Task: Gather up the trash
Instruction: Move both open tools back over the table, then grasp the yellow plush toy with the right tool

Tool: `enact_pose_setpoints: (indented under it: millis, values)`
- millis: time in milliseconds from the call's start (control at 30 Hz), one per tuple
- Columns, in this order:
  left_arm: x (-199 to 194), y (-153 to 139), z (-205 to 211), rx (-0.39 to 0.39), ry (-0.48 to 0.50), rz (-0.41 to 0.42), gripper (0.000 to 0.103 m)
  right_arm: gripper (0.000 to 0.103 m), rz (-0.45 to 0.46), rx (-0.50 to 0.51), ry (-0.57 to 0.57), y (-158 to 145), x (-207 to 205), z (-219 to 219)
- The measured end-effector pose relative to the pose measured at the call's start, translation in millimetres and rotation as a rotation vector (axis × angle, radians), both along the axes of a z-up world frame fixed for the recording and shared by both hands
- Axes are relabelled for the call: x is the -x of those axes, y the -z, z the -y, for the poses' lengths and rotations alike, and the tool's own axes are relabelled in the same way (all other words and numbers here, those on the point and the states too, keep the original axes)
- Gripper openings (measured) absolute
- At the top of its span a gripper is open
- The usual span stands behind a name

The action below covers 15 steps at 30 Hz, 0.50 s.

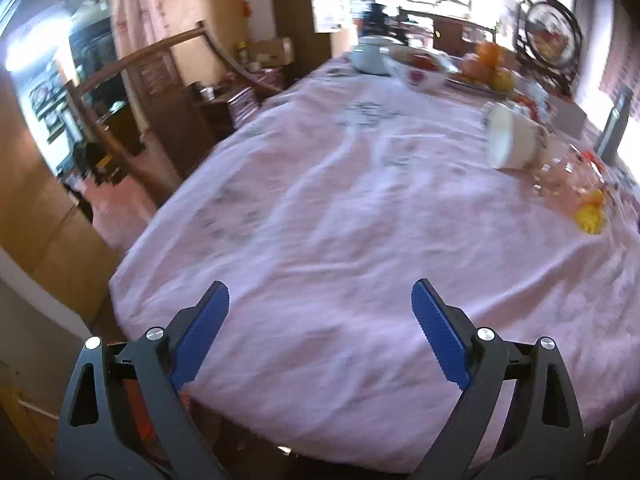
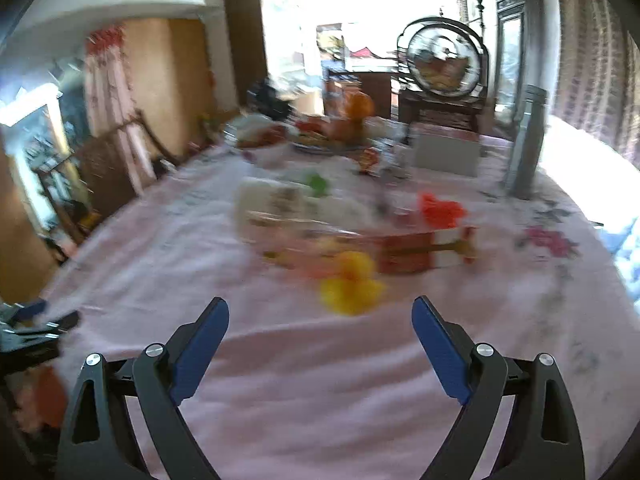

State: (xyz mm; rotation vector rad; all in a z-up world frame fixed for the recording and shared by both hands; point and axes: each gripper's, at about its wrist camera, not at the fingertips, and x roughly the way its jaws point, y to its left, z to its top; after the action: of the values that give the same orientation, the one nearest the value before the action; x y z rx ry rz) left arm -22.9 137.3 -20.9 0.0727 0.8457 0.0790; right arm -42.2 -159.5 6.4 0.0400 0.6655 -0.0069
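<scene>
Trash sits in a loose cluster on the far side of the pink tablecloth [image 2: 320,368]: a yellow crumpled piece [image 2: 352,292] nearest the right gripper [image 2: 320,320], a red-and-white flat carton [image 2: 428,252] just beyond it, an orange-red scrap [image 2: 440,208] behind that, a green bit [image 2: 318,184] farther back. Heavy blur; edges uncertain.

Right gripper: jaws spread wide, nothing between them, pointed down toward the yellow piece, which lies just ahead of the tips, apart from them. Wide spread probably suits a soft, bulky wad.

Left gripper [image 1: 320,304]: jaws likewise wide and empty, over bare cloth near the table's edge. From its view the litter is well off to the right: a clear crumpled plastic piece [image 1: 564,176] with the yellow scrap [image 1: 590,218] beside it, next to a white cup [image 1: 512,140] lying on its side.

Not trash, by my reading: fruit plate [image 1: 486,68], white bowl [image 1: 372,54], tall grey bottle [image 2: 526,140] upright at the back.

Judgement: collecting barely begun here; yellow piece the likely first pick for the right side. No bin or bag in view.
</scene>
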Motion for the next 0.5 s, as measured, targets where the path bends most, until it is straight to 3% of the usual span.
enact_pose_setpoints:
  millis: [133,333,500]
  values:
    - [-10,-3,31,-0.017,0.063,0.009,0.089,0.091,-0.084,0.023,-0.004,17,-28,19]
    - [-29,-5,61,-0.014,0.116,-0.026,0.090,0.090,-0.211,0.056,-0.048,40,-66,5]
    - [-33,-9,77,-0.033,0.148,-0.012,0.092,0.087,-0.228,0.069,-0.032,43,-87,3]
